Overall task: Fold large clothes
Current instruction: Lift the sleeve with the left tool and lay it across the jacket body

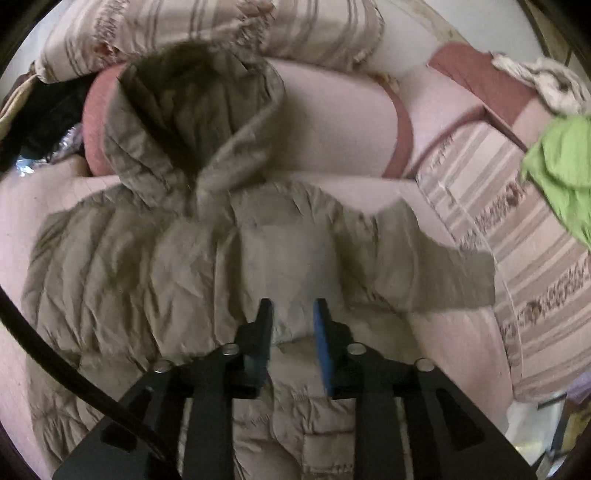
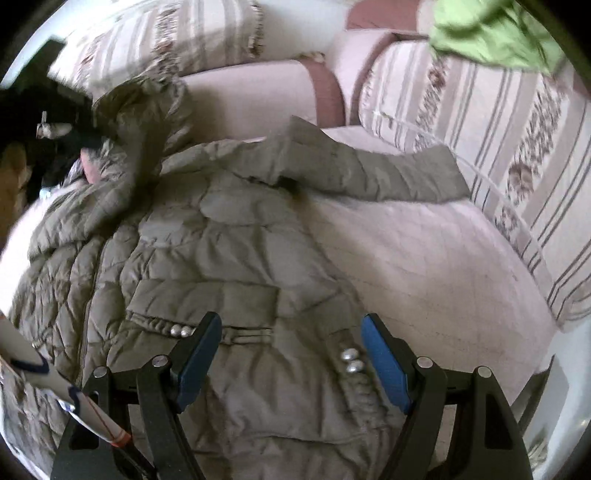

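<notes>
A large olive-grey quilted puffer jacket [image 1: 140,266] lies spread on a pink sofa seat [image 1: 461,350]. Its hood [image 1: 184,110] points away, resting against the back cushion. One sleeve [image 1: 436,269] stretches out to the right. My left gripper [image 1: 291,308] hovers over the jacket's middle with its jaws partly apart and nothing between them. In the right wrist view the jacket [image 2: 229,236] fills the left and centre, and its sleeve [image 2: 388,173] lies across the far side. My right gripper [image 2: 291,325] is wide open above the jacket's waistband near metal snaps [image 2: 351,361].
Striped patterned cushions [image 1: 517,240] stand along the right and back [image 2: 498,147]. A bright green garment [image 1: 561,170] hangs over the right cushion, also in the right wrist view [image 2: 491,33]. Dark items [image 1: 44,122] lie at the far left. A black cable [image 1: 55,350] crosses the lower left.
</notes>
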`<action>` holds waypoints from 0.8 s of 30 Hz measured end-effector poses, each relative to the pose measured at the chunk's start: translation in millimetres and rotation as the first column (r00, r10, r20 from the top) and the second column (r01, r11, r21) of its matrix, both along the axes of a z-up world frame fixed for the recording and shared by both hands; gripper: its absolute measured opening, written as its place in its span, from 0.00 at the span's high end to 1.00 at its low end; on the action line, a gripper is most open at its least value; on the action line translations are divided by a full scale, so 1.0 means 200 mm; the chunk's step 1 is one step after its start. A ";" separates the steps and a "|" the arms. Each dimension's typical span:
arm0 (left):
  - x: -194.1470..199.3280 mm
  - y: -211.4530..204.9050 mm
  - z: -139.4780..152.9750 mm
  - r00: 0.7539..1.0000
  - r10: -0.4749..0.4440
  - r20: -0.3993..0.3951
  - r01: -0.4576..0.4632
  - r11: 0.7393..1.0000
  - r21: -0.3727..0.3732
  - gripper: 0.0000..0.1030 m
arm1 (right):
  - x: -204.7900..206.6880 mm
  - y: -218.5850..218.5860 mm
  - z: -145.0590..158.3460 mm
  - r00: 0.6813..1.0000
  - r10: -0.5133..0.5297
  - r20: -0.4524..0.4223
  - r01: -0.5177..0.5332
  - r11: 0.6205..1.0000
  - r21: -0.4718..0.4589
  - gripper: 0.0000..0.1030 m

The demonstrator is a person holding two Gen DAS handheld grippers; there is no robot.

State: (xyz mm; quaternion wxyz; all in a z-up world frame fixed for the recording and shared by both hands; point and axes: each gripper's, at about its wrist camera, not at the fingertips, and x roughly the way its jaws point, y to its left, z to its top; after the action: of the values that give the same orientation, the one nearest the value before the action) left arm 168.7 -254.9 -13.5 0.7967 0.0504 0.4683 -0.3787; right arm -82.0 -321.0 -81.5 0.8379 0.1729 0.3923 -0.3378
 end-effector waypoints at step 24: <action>-0.42 1.25 -0.33 0.886 0.413 0.210 -0.453 0.867 0.208 0.39 | 1.16 -0.40 -0.25 0.989 0.143 0.038 -0.147 0.920 0.362 0.73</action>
State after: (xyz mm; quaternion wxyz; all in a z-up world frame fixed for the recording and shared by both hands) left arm 84.8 -4.4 -78.5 0.8832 0.0743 0.4467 -0.1223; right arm 150.1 -401.8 -131.3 0.8162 0.2975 0.4552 -0.1951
